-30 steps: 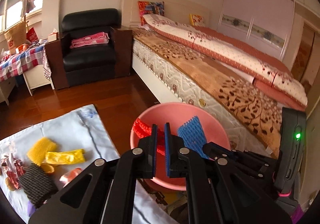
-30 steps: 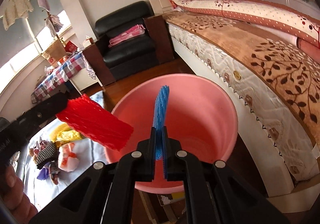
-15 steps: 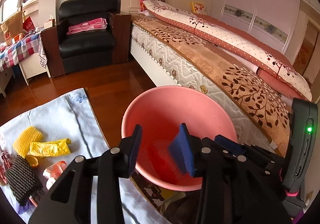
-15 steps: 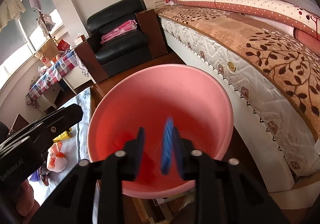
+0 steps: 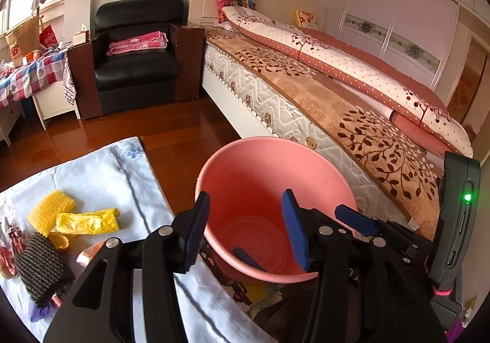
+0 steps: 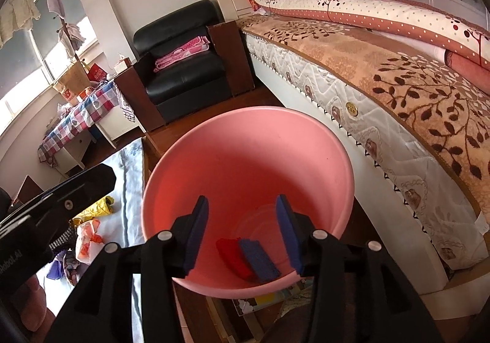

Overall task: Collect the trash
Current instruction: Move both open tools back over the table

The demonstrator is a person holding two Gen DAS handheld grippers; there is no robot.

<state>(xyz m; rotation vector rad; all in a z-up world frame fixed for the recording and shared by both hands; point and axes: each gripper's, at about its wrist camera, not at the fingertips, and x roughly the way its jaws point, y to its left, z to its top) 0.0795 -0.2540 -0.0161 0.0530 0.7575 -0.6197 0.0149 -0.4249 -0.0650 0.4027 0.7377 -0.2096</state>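
Note:
A pink bucket (image 5: 266, 165) (image 6: 245, 140) stands on the floor by the bed. A red foam net (image 6: 231, 257) and a blue foam net (image 6: 258, 260) lie on its bottom; the blue one also shows in the left wrist view (image 5: 246, 257). My left gripper (image 5: 246, 232) is open and empty over the bucket's near rim. My right gripper (image 6: 245, 235) is open and empty just above the bucket. On the pale blue cloth (image 5: 101, 177) lie a yellow foam net (image 5: 50, 211), a yellow bag (image 5: 87, 222), a black foam net (image 5: 39, 266) and small wrappers (image 6: 87, 235).
A bed (image 5: 337, 104) runs along the right, close to the bucket. A black armchair (image 5: 136, 58) stands at the back, and a table with a checked cloth (image 5: 27, 76) at the far left. Wooden floor (image 5: 171, 134) lies between. Papers (image 6: 269, 297) lie under the bucket.
Both grippers opened over the bucket. The red net left my left gripper and the blue net left my right gripper; both now lie in the bucket.

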